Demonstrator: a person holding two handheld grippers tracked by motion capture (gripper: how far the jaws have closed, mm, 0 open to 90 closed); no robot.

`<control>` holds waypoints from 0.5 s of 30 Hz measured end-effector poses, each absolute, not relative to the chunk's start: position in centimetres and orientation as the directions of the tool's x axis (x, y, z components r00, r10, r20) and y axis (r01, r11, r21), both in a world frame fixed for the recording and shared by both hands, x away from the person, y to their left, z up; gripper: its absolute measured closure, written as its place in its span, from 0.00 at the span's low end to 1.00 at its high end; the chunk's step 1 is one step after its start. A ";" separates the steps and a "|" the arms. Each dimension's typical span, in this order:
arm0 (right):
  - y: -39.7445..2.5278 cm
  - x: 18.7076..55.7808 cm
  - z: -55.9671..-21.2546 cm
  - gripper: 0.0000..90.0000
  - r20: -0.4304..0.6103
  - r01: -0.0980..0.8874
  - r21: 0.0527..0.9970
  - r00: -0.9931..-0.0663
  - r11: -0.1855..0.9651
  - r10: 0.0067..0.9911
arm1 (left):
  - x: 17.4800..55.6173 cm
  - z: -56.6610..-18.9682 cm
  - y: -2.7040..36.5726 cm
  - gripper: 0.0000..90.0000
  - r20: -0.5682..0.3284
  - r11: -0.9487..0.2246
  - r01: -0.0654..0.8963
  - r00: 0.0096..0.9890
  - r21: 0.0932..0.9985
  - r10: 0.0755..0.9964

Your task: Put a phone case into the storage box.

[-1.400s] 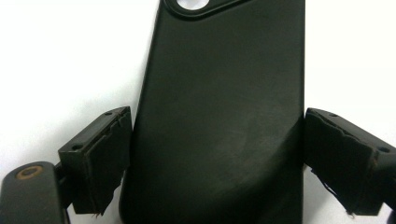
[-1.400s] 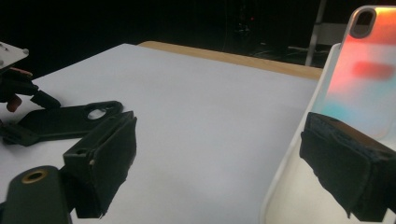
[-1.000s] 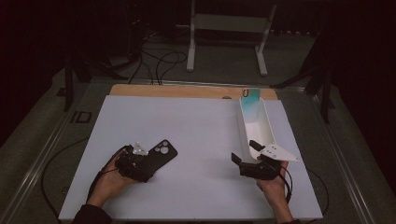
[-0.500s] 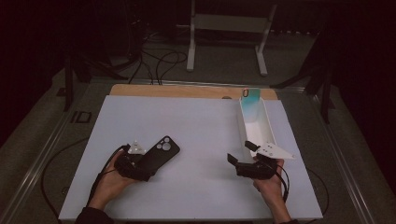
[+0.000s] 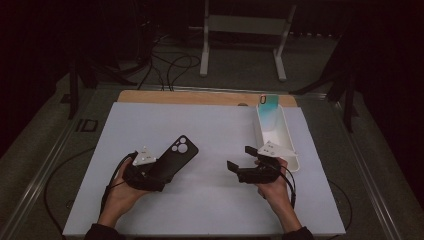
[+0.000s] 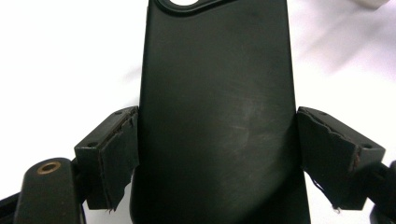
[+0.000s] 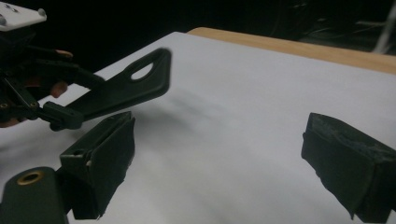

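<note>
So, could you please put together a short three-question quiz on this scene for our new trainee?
1. True or false: the left gripper holds the black phone case between its fingers.
2. What lies in the white tray? A) a teal phone case B) a pair of scissors C) a black phone case
3. Fill in: the right gripper has its fingers ____, with nothing between them.

Key: 1 true; 2 A, the teal phone case leans at the tray's far end; 3 open, above the white table sheet.
</note>
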State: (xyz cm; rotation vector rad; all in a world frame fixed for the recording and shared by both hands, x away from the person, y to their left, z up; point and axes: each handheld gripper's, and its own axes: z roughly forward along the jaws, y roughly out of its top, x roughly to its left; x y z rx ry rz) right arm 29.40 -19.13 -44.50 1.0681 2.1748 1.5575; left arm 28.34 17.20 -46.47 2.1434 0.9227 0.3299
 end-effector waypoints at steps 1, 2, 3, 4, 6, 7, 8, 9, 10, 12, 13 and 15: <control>-18.8 29.6 -44.4 0.11 0.212 0.420 0.895 -0.697 0.151 0.685 | 28.2 -46.2 16.9 0.19 -0.054 -0.446 0.496 0.711 0.745 0.701; -18.6 29.7 -44.4 0.11 0.221 0.425 0.893 -0.701 0.149 0.678 | 28.1 -45.9 16.6 0.19 -0.048 -0.445 0.483 0.716 0.754 0.697; -18.3 29.9 -44.3 0.11 0.233 0.434 0.889 -0.704 0.147 0.671 | 28.1 -45.6 16.3 0.19 -0.046 -0.440 0.473 0.720 0.763 0.693; -18.0 30.1 -44.2 0.11 0.238 0.439 0.887 -0.706 0.148 0.666 | 28.0 -45.3 16.0 0.19 -0.039 -0.438 0.459 0.723 0.773 0.690; -17.5 30.4 -44.0 0.11 0.261 0.453 0.880 -0.712 0.143 0.651 | 28.0 -44.9 15.4 0.19 -0.035 -0.438 0.440 0.735 0.784 0.677; -17.2 30.6 -43.9 0.11 0.267 0.455 0.879 -0.717 0.143 0.644 | 28.0 -44.8 15.1 0.19 -0.030 -0.437 0.429 0.740 0.791 0.672; -17.0 30.7 -43.8 0.11 0.279 0.468 0.872 -0.716 0.143 0.640 | 27.9 -44.7 14.8 0.19 -0.028 -0.436 0.417 0.748 0.798 0.663; -16.7 30.9 -43.8 0.11 0.299 0.477 0.868 -0.721 0.135 0.626 | 27.9 -44.7 14.5 0.19 -0.031 -0.433 0.404 0.758 0.806 0.651; -16.5 31.1 -43.7 0.11 0.320 0.488 0.864 -0.722 0.125 0.613 | 27.9 -44.6 14.2 0.19 -0.037 -0.433 0.403 0.765 0.806 0.643; -15.9 31.3 -43.6 0.13 0.341 0.499 0.859 -0.725 0.115 0.599 | 27.9 -44.5 13.6 0.19 -0.020 -0.441 0.384 0.772 0.812 0.635; -15.6 31.4 -43.5 0.13 0.346 0.500 0.858 -0.728 0.113 0.592 | 27.9 -44.5 13.3 0.19 -0.025 -0.436 0.380 0.776 0.815 0.630; -14.9 31.5 -43.4 0.15 0.354 0.507 0.854 -0.733 0.119 0.581 | 27.8 -44.5 12.9 0.19 -0.022 -0.433 0.368 0.782 0.823 0.623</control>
